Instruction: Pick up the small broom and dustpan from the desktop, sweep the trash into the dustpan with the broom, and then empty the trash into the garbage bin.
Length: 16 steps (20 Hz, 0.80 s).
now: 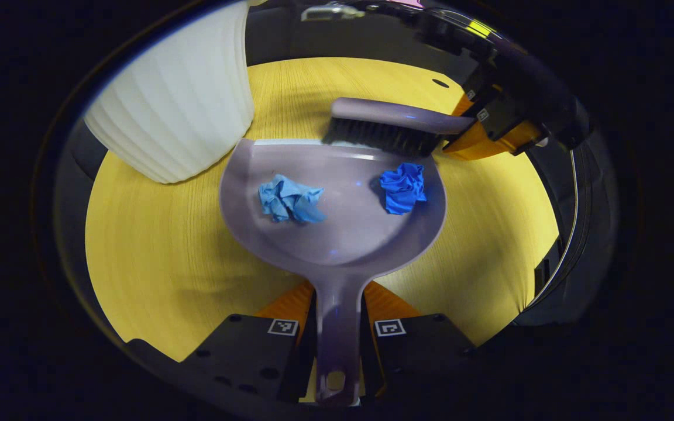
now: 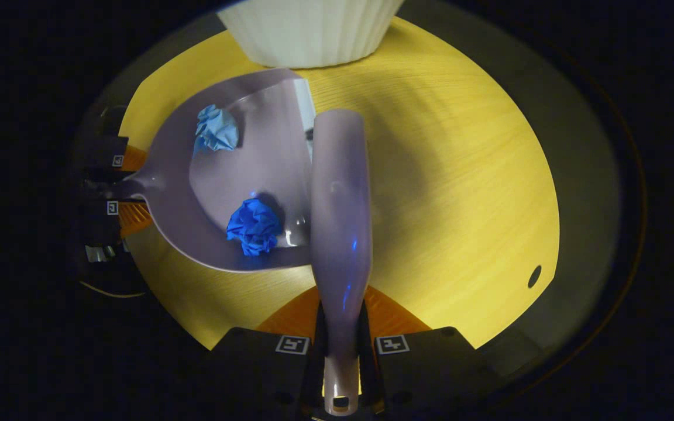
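A grey-lilac dustpan (image 1: 337, 234) lies on the yellow desktop (image 1: 155, 251), its handle clamped between the fingers of my left gripper (image 1: 337, 327). Inside it rest two crumpled paper balls, a light blue one (image 1: 289, 200) and a darker blue one (image 1: 402, 187). The small broom (image 1: 389, 126) with black bristles sits at the pan's front lip, held by my right gripper (image 1: 492, 131). In the right gripper view, my right gripper (image 2: 340, 342) is shut on the broom handle (image 2: 340, 216), with the dustpan (image 2: 231, 175) to its left holding the light blue ball (image 2: 217, 128) and the dark blue ball (image 2: 254, 226).
A white ribbed garbage bin (image 1: 176, 99) stands on the desktop just beyond the pan's left front corner; it also appears as the bin (image 2: 310, 29) at the top of the right gripper view. A small dark hole (image 2: 535, 276) marks the desktop near its edge.
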{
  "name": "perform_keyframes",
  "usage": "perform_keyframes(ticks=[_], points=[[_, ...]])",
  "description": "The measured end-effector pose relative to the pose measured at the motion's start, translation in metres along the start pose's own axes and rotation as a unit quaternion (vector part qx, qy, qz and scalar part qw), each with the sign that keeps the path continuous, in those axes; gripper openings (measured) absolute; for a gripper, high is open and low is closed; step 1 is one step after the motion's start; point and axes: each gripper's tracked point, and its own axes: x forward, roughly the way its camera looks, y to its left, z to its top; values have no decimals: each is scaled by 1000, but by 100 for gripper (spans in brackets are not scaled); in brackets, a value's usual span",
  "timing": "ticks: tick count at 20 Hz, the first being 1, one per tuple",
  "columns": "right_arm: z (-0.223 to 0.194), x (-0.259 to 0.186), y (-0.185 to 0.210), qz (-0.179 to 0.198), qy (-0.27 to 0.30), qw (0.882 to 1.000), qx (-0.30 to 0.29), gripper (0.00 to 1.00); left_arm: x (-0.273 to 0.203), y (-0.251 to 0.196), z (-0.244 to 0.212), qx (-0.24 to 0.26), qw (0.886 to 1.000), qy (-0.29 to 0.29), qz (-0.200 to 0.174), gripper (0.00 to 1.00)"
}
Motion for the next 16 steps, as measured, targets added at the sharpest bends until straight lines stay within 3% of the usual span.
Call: perform_keyframes(ticks=[6,13,16], points=[[-73,-12,-83,-14,1,995,95,27,3,-4,7,-5,999,-35,-22,31],[-122,33,-140,15,-20,986,165,27,-28,-16,16,-82,985,-140,-63,31],[-130,41,-138,22,-34,983,177,27,-35,-7,23,-98,976,-195,-20,30]])
